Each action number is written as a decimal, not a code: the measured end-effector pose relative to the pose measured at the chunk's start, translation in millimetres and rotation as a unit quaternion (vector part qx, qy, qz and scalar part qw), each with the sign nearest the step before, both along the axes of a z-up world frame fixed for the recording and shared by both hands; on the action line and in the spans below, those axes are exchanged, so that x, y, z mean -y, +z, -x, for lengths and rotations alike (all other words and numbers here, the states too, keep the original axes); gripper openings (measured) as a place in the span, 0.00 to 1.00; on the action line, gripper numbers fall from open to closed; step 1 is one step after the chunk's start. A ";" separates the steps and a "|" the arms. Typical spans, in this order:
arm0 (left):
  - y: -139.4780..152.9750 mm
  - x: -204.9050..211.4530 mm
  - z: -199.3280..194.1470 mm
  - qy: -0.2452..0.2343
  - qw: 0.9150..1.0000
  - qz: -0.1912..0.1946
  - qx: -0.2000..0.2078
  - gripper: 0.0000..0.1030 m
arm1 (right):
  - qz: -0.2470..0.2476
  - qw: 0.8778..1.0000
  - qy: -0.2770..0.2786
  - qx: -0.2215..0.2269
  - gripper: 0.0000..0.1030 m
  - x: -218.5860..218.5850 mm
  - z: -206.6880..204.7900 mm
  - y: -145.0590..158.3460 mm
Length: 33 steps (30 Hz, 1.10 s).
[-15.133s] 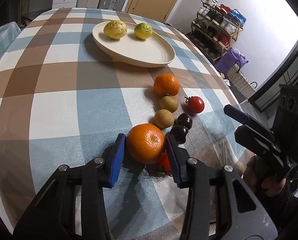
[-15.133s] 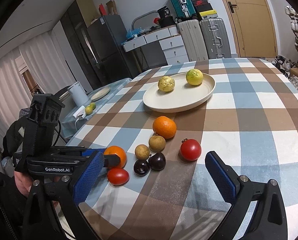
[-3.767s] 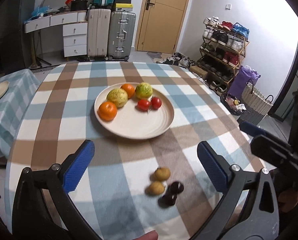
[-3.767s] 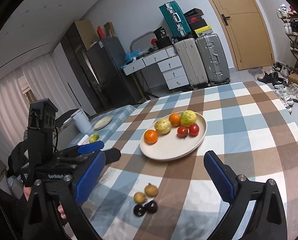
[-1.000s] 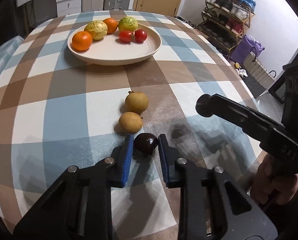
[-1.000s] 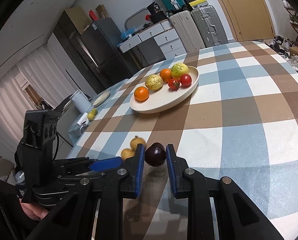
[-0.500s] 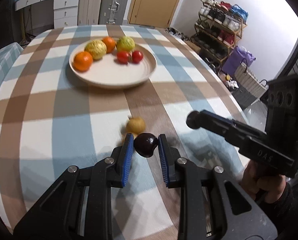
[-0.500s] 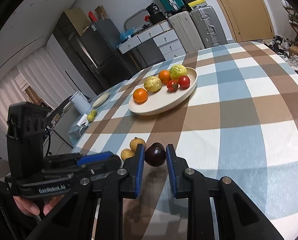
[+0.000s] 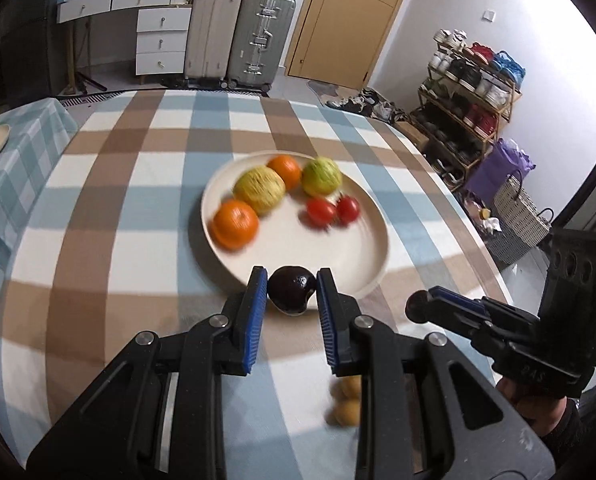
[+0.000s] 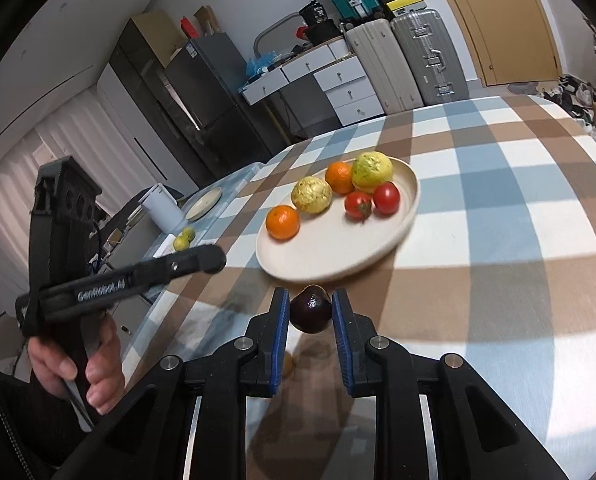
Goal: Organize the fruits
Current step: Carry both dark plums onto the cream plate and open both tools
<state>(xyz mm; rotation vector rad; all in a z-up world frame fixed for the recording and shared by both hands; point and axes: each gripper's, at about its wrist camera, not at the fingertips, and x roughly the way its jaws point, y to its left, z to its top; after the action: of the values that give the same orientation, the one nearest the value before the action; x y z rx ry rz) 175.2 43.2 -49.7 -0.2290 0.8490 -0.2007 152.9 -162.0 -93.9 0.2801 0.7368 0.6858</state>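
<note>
Plums both off table since a sec ago: left gripper (image 9: 291,294) clamps plum (image 9: 291,289), right gripper (image 10: 310,312) clamps second plum (image 10: 311,314) (both near plate (image 9: 372,264) rim); drop-off next, two brown fruits (image 9: 348,400) left.

Fruit on the plate, on the bench, and in the air

The cream plate (image 9: 378,258) holds two oranges (image 9: 235,223), two bumpy yellow-green fruits (image 9: 259,189) and two red tomatoes (image 9: 321,211). Two dark plums are pinched up high, one (image 9: 291,289) in the left gripper (image 9: 291,292), one (image 10: 311,314) in the right gripper (image 10: 310,314). Two small tan fruits (image 9: 348,411) lie on the bench (image 9: 97,240).
</note>
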 end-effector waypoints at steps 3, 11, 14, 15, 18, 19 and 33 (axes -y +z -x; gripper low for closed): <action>-5.3 -3.7 -22.1 -0.009 1.000 0.010 -0.008 0.22 | -0.001 1.000 0.006 -0.002 0.22 -9.0 -19.3 1.8; -31.0 10.1 -67.5 -0.020 0.999 0.017 -0.023 0.22 | -0.002 1.000 0.016 -0.004 0.22 -27.1 -76.2 8.4; -40.5 15.9 -82.0 -0.023 0.999 0.017 -0.028 0.22 | 0.009 1.000 0.020 0.004 0.22 -31.6 -99.6 14.3; -43.4 17.8 -86.5 -0.024 0.999 0.016 -0.031 0.22 | 0.012 1.000 0.021 0.001 0.22 -33.9 -108.0 14.6; -49.1 21.8 -98.0 -0.027 0.999 0.017 -0.031 0.22 | 0.026 0.999 0.029 -0.006 0.22 -44.1 -126.6 11.6; -50.4 22.8 -101.4 -0.028 0.999 0.018 -0.030 0.22 | 0.029 0.999 0.031 -0.007 0.22 -47.5 -130.9 10.5; -63.1 27.5 -124.7 -0.039 0.998 0.026 -0.036 0.22 | 0.047 0.998 0.030 -0.024 0.22 -65.4 -160.4 -4.2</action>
<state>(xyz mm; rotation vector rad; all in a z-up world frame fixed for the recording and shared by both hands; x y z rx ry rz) 299.9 15.7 -112.8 -0.2525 0.9256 -0.2894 313.3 -96.6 -98.1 0.1896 0.8244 0.7019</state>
